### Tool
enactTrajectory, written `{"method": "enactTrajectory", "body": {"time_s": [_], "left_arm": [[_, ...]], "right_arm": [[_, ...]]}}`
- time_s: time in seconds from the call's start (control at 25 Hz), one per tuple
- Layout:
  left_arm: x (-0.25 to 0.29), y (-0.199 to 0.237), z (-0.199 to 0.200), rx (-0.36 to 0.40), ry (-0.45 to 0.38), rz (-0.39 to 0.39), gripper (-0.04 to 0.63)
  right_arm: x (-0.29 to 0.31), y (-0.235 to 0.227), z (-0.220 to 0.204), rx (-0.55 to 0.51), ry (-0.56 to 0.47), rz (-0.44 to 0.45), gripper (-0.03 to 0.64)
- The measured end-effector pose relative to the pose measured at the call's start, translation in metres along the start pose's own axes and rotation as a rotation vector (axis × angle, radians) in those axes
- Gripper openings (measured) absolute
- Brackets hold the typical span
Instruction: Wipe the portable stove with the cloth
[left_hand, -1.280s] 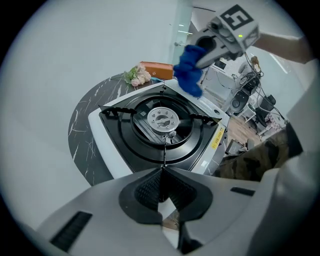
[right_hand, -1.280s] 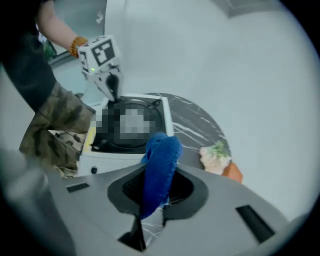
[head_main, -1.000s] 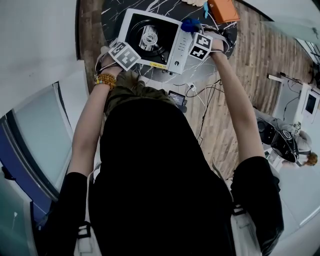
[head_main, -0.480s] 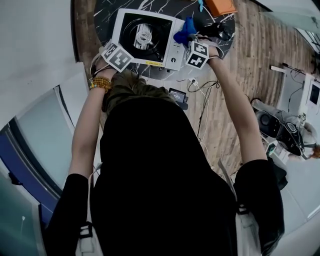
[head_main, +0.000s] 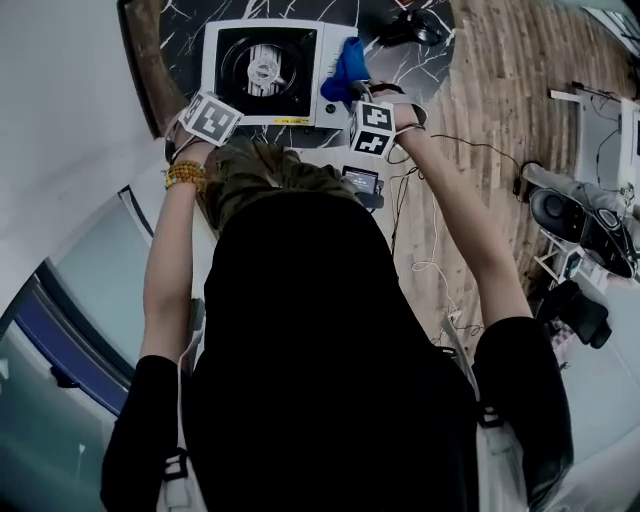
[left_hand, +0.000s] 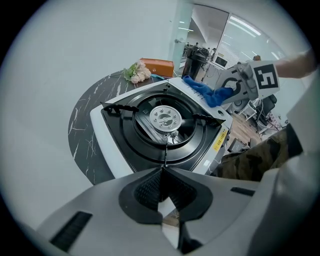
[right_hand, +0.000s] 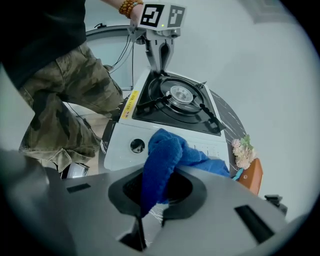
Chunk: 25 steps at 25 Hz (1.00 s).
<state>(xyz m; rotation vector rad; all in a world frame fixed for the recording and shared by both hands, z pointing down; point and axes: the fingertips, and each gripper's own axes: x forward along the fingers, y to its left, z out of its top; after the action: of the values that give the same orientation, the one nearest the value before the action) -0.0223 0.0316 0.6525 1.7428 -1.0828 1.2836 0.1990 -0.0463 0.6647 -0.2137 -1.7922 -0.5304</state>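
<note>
Right, your right gripper (right_hand: 160, 187) is pinching the blue cloth (right_hand: 167, 150). A thick fold is bunched between the pads, and the rest spills down onto the white panel of the portable stove (right_hand: 120, 155), just beside the knob (right_hand: 136, 145). In the head view that puts the cloth at upper centre, on the stove's white side next to the black burner well.

The cloth looks soft, limp and light, so it will likely bunch and trail rather than push flat. A deep bite on a fold like this one should suit it. The stove looks like thin sheet metal, and I'd guess it could skate on the glossy marbled bench (left_hand: 85, 130) if you lean into it.

Your left gripper (left_hand: 163, 182) is pressed together with nothing in it. It hangs at the stove's corner at lower centre of its own view, and I can't tell whether it touches.

Watch the raised pan supports (left_hand: 202, 116) around the burner head (left_hand: 166, 117), because loose terry could snag there. At the far edge of the bench sit a small bunch of flowers (left_hand: 137, 72) and an orange case (left_hand: 157, 66), well apart from your wiping path. Cables (head_main: 430, 200) trail over the wooden floor, right of centre in the head view.
</note>
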Motion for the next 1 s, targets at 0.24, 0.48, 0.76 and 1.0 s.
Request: {"method": "enactTrajectory", "body": {"time_s": [0.24, 0.48, 0.76, 1.0], "left_arm": [[0.004, 0.002, -0.001, -0.007, 0.011, -0.004, 0.012], [0.006, -0.005, 0.001, -0.005, 0.029, -0.024, 0.013], [0.006, -0.002, 0.006, 0.003, 0.011, -0.025, 0.014], [0.006, -0.005, 0.004, -0.019, 0.001, -0.037, 0.014]], "right_arm": [[-0.005, 0.035, 0.005, -0.058, -0.036, 0.017, 0.037], [-0.04, 0.103, 0.017, -0.185, -0.098, 0.424, 0.043], [-0.05, -0.04, 0.064, -0.021, -0.218, 0.074, 0.049], [-0.015, -0.099, 0.06, -0.162, -0.137, -0.143, 0.218]]}}
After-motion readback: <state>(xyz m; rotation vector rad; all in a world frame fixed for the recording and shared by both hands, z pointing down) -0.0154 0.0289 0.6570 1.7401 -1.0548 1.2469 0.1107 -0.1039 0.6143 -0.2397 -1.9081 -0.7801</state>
